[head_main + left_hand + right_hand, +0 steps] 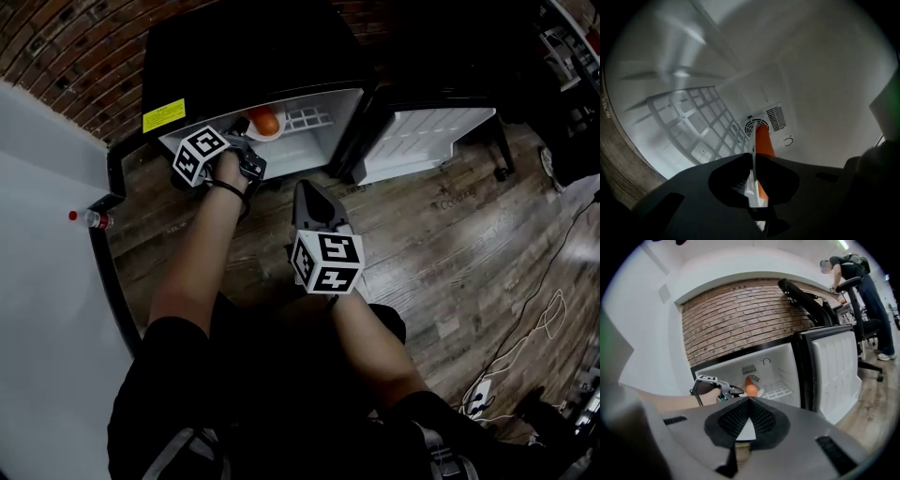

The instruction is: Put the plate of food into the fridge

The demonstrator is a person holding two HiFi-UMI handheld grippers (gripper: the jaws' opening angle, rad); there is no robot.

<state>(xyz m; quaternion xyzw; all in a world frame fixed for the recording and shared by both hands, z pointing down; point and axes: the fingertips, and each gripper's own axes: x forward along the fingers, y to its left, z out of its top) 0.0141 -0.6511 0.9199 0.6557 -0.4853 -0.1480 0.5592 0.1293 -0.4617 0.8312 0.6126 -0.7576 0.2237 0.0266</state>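
The left gripper (250,133) jaws pinch the plate (752,165), likely stiff, light and slippery, at its seven-o'clock rim, while the right gripper (307,190) jaws sit pressed together.

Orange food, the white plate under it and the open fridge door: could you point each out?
Round orange food (265,119): head view, its top.
White plate (752,187): left gripper view, its gripped rim, seen edge-on.
Open black fridge door (427,141): head view, its white inner lining.
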